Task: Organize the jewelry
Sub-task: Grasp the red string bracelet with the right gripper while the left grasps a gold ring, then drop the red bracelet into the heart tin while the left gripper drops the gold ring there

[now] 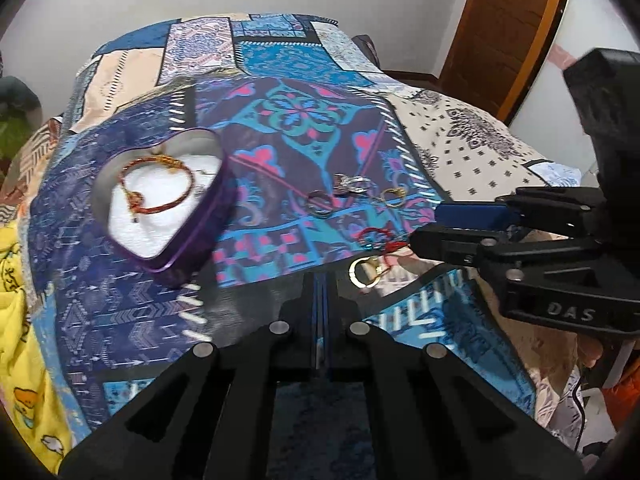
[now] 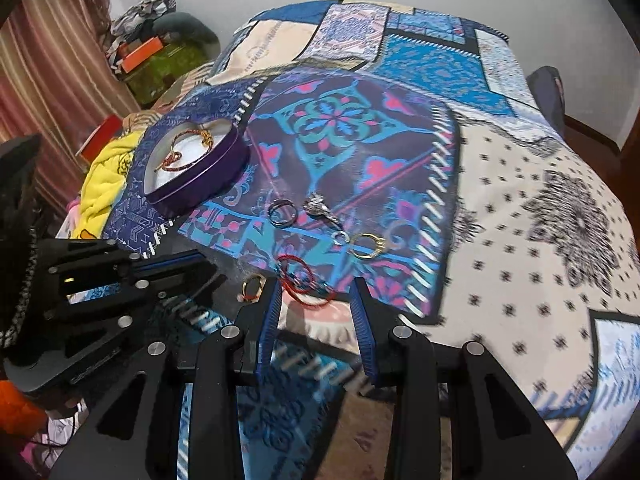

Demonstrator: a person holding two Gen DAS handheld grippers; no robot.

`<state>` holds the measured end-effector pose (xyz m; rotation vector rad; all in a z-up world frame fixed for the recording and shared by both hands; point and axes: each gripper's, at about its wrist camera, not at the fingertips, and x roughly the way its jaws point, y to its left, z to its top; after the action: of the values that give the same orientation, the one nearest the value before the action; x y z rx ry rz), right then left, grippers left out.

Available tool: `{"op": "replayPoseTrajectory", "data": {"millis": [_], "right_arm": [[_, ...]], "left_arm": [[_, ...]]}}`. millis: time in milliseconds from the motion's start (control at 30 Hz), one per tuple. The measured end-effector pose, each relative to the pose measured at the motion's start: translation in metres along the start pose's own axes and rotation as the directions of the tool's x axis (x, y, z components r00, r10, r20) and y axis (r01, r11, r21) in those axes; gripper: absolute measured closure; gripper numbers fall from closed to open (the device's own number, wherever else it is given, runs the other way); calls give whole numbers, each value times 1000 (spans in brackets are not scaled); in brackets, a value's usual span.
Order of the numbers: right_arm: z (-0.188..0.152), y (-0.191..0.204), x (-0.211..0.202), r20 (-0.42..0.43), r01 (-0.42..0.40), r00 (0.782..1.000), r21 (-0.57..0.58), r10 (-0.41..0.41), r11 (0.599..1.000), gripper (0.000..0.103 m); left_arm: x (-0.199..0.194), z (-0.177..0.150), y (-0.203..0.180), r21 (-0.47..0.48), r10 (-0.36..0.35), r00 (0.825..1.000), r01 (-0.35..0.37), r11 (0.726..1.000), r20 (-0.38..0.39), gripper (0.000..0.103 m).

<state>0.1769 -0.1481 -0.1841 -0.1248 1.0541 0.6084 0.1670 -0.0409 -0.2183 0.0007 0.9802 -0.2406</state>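
Note:
A purple heart-shaped tin [image 1: 188, 248] [image 2: 208, 184] with a white lining sits on the patchwork bedspread and holds a red-gold bangle [image 1: 160, 184] [image 2: 182, 152]. Loose pieces lie to its right: a dark ring [image 1: 320, 204] [image 2: 283, 213], a silver piece [image 1: 352, 184] [image 2: 320, 206], a gold ring [image 1: 394, 196] [image 2: 366, 246], a red thread bracelet [image 1: 374, 238] [image 2: 300, 276] and a gold ring [image 1: 365, 273] [image 2: 252, 286]. My left gripper [image 1: 321, 280] [image 2: 200, 270] is shut and empty. My right gripper [image 2: 316, 286] [image 1: 424, 228] is open, its fingers on either side of the red bracelet.
The bedspread [image 2: 520, 208] covers a bed. A yellow blanket [image 1: 24, 320] [image 2: 104, 184] lies at its left edge. A wooden door [image 1: 508, 20] stands at the back right. Curtains [image 2: 48, 80] and clutter [image 2: 152, 40] sit beyond the bed's left side.

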Motion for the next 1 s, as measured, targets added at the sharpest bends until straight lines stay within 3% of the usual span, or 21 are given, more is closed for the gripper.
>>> {"op": "replayPoseTrajectory", "data": {"millis": [233, 333, 400, 433, 567, 833, 900, 1000], "right_arm": [[-6, 3, 13, 1, 14, 1000, -28, -14, 1000, 74], [-8, -1, 12, 15, 16, 1000, -17, -16, 1000, 94], [-9, -3, 10, 24, 8, 1000, -2, -8, 1000, 96], [-10, -3, 9, 30, 10, 1000, 2, -10, 1000, 96], [-11, -4, 0, 56, 21, 998, 8, -21, 1000, 96], [-13, -16, -23, 118, 33, 992, 43, -38, 999, 96], [-14, -18, -24, 121, 32, 992, 50, -38, 998, 96], [-14, -19, -26, 123, 28, 992, 61, -35, 998, 96]], "left_arm": [[3, -4, 6, -7, 7, 1000, -7, 1000, -23, 94], [3, -5, 2, 7, -3, 1000, 3, 1000, -24, 81], [4, -4, -2, 18, -7, 1000, 8, 1000, -21, 65], [4, -4, -5, 28, -6, 1000, 7, 1000, -17, 65], [10, -1, -12, 42, -6, 1000, 7, 999, -27, 65], [27, 11, -17, -1, -77, 996, 77, 997, -50, 65], [31, 13, -18, -3, -67, 996, 67, 998, -51, 76], [34, 15, -20, 6, -42, 998, 42, 999, -51, 86]]}}
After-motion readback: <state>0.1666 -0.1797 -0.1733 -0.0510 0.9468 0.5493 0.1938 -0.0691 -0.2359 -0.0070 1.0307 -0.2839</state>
